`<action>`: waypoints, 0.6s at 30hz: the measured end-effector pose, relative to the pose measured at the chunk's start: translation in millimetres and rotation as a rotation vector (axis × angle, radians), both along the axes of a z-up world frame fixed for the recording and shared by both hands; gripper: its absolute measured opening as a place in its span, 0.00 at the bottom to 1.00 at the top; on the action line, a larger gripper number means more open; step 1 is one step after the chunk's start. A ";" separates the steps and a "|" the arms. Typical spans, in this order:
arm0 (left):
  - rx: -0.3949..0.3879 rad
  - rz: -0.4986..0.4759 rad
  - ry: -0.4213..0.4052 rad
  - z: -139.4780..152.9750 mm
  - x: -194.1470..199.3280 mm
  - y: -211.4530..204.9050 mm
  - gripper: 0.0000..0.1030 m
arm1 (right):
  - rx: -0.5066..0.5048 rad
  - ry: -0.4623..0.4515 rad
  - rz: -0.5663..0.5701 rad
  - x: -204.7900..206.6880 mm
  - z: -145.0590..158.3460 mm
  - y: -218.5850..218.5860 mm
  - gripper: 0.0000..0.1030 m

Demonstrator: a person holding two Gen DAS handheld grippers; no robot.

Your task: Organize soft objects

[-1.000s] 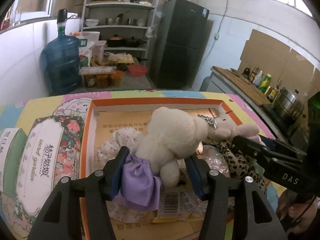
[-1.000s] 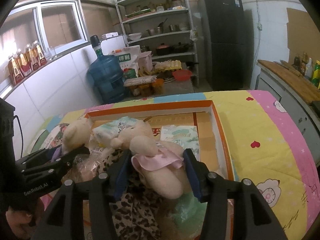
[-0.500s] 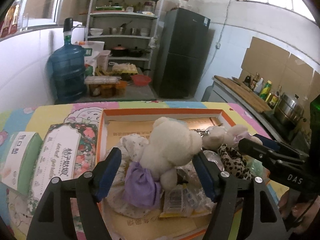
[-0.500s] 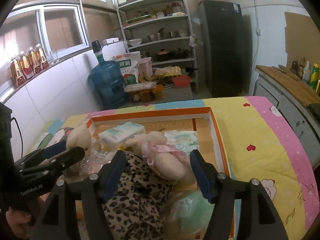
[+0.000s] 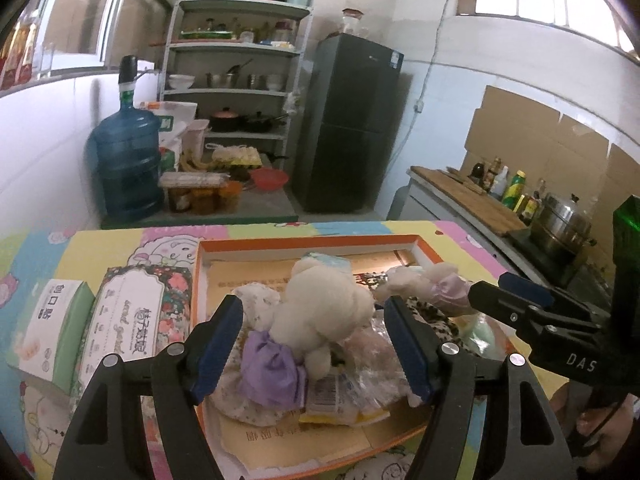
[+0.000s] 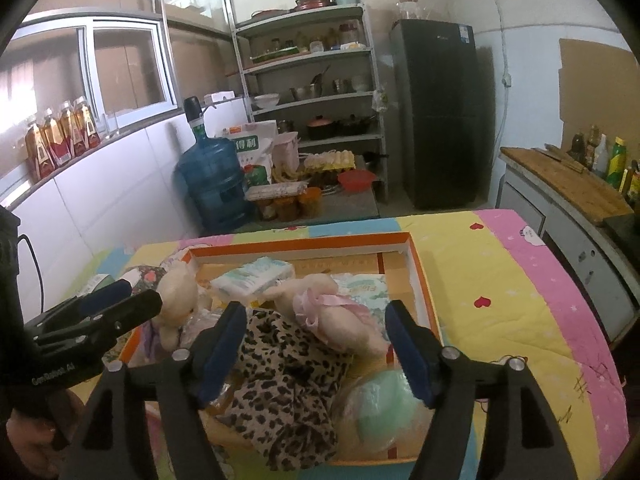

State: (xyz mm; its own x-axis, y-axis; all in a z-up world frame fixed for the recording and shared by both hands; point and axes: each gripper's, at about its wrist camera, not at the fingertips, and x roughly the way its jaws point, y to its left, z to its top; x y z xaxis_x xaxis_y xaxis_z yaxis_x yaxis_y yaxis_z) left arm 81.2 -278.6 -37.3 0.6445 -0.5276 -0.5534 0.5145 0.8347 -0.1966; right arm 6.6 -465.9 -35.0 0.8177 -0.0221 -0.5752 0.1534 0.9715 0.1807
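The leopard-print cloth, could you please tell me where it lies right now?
In the right wrist view the leopard-print cloth lies low in the orange box, left of the green ball, under the pink-ribboned plush.

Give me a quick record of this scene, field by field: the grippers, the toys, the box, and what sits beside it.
left gripper: open, straddling the white bear, not touching it
right gripper: open, over the pink toy
box: orange rim, on the quilt
white bear: in box, purple bow, lying on wrapped packets
pink toy: in box, on leopard cloth
tissue packs: on quilt, left of box
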 end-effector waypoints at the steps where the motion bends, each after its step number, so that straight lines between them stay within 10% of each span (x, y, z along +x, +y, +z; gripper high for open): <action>1: -0.003 -0.001 0.001 0.6 -1.5 1.2 0.72 | 0.000 -0.002 -0.001 -2.0 1.1 0.6 0.70; 18: 0.130 0.125 -0.099 14.5 -54.8 46.3 0.72 | 0.018 -0.050 0.034 -34.9 16.6 51.9 0.70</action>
State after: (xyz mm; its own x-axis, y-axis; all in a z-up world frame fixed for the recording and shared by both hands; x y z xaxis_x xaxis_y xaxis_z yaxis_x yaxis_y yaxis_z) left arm 26.4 -232.3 -22.8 0.7553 -0.3680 -0.5423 0.4163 0.9085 -0.0368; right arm -28.3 -413.9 -18.5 0.8456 0.0163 -0.5335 0.1103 0.9726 0.2045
